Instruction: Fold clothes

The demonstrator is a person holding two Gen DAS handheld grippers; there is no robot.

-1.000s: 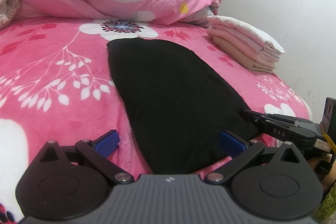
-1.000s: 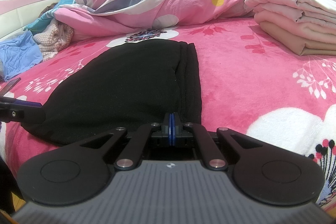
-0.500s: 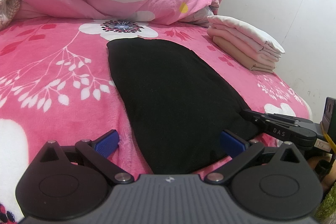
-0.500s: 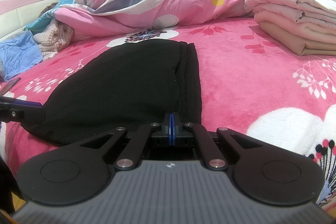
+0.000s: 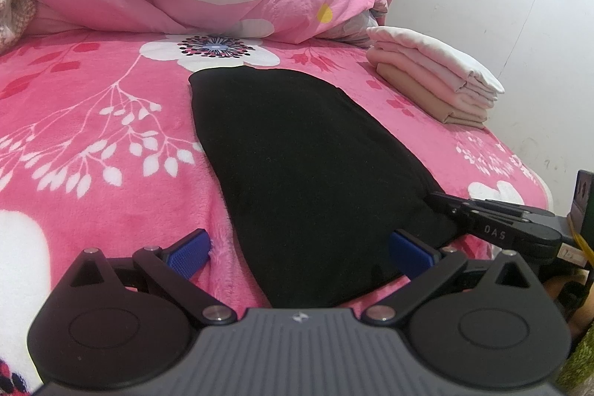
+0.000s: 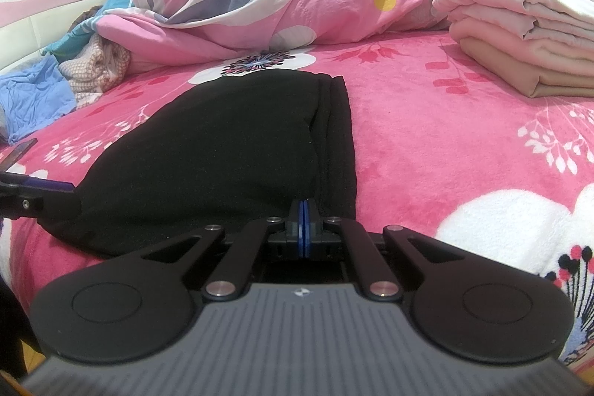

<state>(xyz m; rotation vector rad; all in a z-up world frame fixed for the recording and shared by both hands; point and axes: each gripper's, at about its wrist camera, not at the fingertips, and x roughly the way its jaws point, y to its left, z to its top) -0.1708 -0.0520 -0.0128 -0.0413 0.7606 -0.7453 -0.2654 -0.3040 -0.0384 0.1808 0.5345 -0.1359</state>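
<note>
Black garment (image 5: 308,173) corner btwn wide-open left gripper (image 5: 300,249) fingers; right gripper (image 6: 305,210) fingers pinched on its edge.

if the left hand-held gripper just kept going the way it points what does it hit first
Most likely the black garment. The left hand-held gripper is open and angled down, its blue pads either side of the garment's near edge, so it would meet that cloth, then the pink bedspread beneath. Depth is uncertain.
</note>
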